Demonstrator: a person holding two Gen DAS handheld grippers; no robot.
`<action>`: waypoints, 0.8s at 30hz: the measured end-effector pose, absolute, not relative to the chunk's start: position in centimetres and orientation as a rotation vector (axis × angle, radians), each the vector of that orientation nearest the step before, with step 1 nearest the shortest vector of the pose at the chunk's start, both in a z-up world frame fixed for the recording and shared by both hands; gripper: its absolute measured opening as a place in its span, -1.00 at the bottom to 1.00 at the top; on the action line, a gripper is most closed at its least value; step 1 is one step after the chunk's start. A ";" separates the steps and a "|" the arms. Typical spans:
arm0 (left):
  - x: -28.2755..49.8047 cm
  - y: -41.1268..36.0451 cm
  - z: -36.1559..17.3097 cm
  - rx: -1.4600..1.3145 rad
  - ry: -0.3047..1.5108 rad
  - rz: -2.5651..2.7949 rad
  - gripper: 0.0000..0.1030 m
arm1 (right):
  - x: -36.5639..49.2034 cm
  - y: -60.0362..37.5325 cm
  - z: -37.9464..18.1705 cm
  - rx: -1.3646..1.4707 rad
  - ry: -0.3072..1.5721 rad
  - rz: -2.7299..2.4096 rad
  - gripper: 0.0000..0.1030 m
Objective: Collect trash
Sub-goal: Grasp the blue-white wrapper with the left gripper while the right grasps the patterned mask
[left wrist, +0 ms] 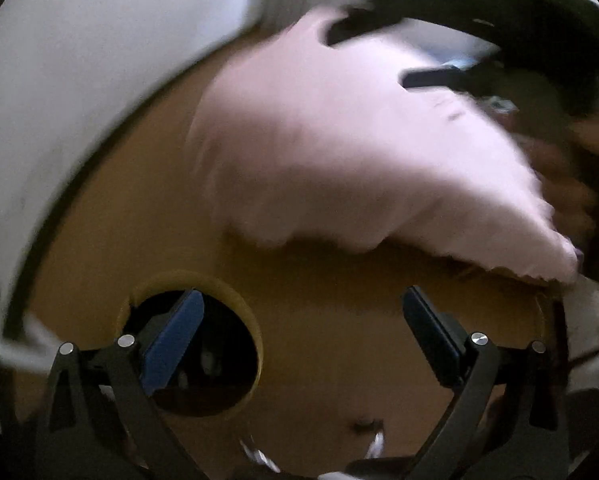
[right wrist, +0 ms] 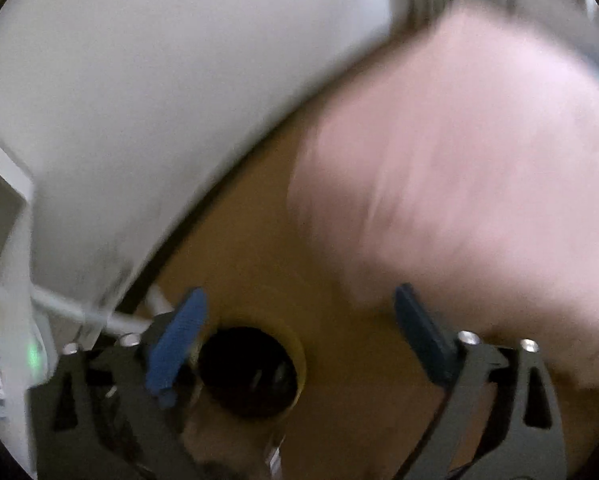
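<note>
Two hand-held grippers hang over a brown surface (left wrist: 331, 344), and both are empty, so the work reads as between pickups rather than finished.

The largest thing on that brown surface is a pale pink crumpled sheet (left wrist: 339, 152), likely tissue or thin paper with a ragged lower edge, lying loose near the white wall (left wrist: 79, 80). In the right wrist view the same pink sheet (right wrist: 459, 184) fills the upper right, badly blurred. Nothing grips it; I take it for the trash yet to be collected, though that is a judgement.

Next in size is a round hole (left wrist: 203, 352) cut in the surface, dark inside, with a few pale shapes dimly showing at the bottom. It may be the disposal opening, and those shapes may be trash already dropped; the blur leaves that unsure.

The left hand-held gripper (left wrist: 303, 340) stands spread wide, one blue pad over the hole, nothing between its fingers. The right hand-held gripper (right wrist: 299, 340) is likewise spread and bare, also beside the hole (right wrist: 251, 372).
</note>
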State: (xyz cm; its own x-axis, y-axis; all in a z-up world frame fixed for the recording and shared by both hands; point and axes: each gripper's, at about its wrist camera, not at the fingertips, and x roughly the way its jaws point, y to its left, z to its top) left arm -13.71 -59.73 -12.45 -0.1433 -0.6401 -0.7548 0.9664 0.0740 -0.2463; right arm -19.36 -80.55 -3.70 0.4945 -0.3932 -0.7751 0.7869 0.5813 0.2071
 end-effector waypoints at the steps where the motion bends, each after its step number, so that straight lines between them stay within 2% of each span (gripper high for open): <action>1: -14.3 -58.9 -9.7 0.454 0.830 -1.514 0.88 | -20.1 -79.7 -1.1 0.537 0.681 -0.798 0.88; 2: -14.5 -57.2 -5.1 0.396 0.737 -1.518 0.88 | -20.8 -78.5 1.7 0.461 0.605 -0.830 0.88; 5: -13.0 -52.3 2.1 0.291 0.620 -1.483 0.88 | -21.2 -73.9 8.4 0.264 0.397 -0.872 0.88; 8: -9.8 -46.1 7.4 0.227 0.511 -1.302 0.88 | -18.4 -69.8 10.6 0.209 0.328 -0.763 0.88; 10: -7.1 -41.3 9.0 0.215 0.476 -1.133 0.88 | -14.3 -66.4 10.9 0.179 0.350 -0.614 0.88; 13: -2.3 -33.3 9.4 0.201 0.491 -0.819 0.88 | -7.2 -60.4 9.5 0.135 0.438 -0.381 0.88; 17: 2.6 -21.0 7.1 0.180 0.597 -0.410 0.88 | 0.2 -51.1 6.3 0.119 0.569 -0.045 0.88; 20: 4.4 -15.2 5.4 0.173 0.690 -0.291 0.88 | 3.9 -42.2 3.7 0.058 0.668 0.157 0.88; 24: 6.9 -12.6 4.3 0.155 0.761 -0.277 0.88 | 7.0 -36.1 1.6 0.000 0.746 0.226 0.88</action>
